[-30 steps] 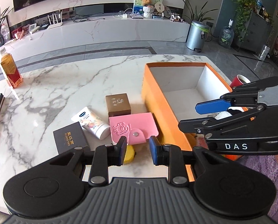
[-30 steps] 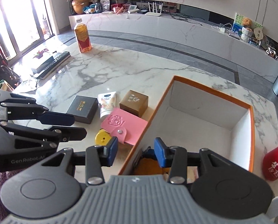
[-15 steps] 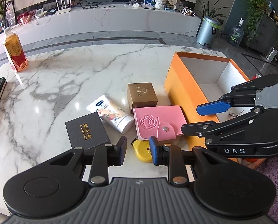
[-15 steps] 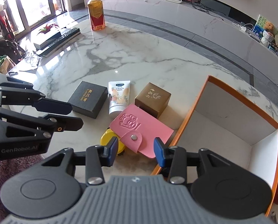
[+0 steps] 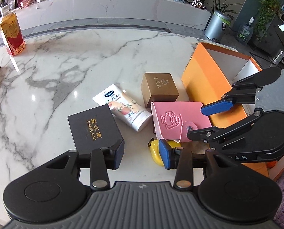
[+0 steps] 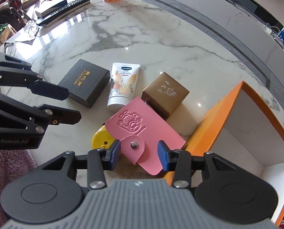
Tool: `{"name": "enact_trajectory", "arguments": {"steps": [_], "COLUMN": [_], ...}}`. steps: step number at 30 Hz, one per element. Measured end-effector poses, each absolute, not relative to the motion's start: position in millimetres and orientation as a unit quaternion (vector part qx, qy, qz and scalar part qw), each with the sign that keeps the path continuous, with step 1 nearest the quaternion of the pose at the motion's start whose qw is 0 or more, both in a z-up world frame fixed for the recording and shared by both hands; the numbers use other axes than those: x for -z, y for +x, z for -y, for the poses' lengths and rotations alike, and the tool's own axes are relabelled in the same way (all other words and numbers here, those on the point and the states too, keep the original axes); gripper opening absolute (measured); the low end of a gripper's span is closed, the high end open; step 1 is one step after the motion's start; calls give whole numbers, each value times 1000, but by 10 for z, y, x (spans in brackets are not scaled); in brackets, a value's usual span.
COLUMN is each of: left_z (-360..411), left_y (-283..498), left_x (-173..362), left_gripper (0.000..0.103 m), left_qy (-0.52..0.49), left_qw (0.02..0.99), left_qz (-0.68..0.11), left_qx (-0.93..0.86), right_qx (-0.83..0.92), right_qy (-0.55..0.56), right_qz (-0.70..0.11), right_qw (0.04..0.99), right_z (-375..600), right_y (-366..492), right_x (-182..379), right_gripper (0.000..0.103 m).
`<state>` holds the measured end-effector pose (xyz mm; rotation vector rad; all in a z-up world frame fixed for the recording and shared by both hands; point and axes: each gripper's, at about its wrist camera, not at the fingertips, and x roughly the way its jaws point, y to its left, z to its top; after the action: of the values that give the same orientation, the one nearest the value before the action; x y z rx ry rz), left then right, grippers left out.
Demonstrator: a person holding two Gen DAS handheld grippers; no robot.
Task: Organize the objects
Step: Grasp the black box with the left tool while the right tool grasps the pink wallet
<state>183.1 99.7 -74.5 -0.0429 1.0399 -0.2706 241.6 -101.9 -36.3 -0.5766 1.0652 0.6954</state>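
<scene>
My left gripper (image 5: 141,155) is opening over bare marble table (image 5: 65,66), nothing between. My right gripper (image 6: 139,153), also opening, straddles without touching one soft pink embossed wallet (image 6: 142,131). Ahead: one matte black box (image 6: 84,85), one glossy tube (image 6: 122,84), one gold cube (image 6: 164,97); one orange carton (image 6: 214,126) right.

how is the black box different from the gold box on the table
The black box is flat and wide; the gold box is taller and cube-like. The black box lies left of the lotion tube, the gold box right of it, nearer the orange box. Both carry gold lettering and sit closed.
</scene>
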Motion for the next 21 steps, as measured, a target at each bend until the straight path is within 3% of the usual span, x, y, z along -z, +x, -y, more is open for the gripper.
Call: {"name": "enact_trajectory", "arguments": {"steps": [4, 11, 16, 21], "left_z": [-1057, -1087, -1126, -1264], "left_y": [1880, 1946, 2010, 2136], "left_x": [795, 837, 907, 957], "left_gripper": [50, 59, 66, 82], "left_qy": [-22, 37, 83, 42], "left_qw": [857, 856, 853, 853], "left_qz": [-500, -498, -495, -512], "left_qx": [124, 136, 142, 98], "right_qx": [-327, -366, -362, -364], "right_qy": [-328, -440, -486, -488], "right_qz": [-485, -468, -447, -447], "right_qw": [742, 673, 658, 655], "right_z": [871, 658, 583, 526], "right_y": [2443, 2367, 2349, 2377], "right_x": [469, 672, 758, 739], "right_gripper": [61, 62, 69, 69]}}
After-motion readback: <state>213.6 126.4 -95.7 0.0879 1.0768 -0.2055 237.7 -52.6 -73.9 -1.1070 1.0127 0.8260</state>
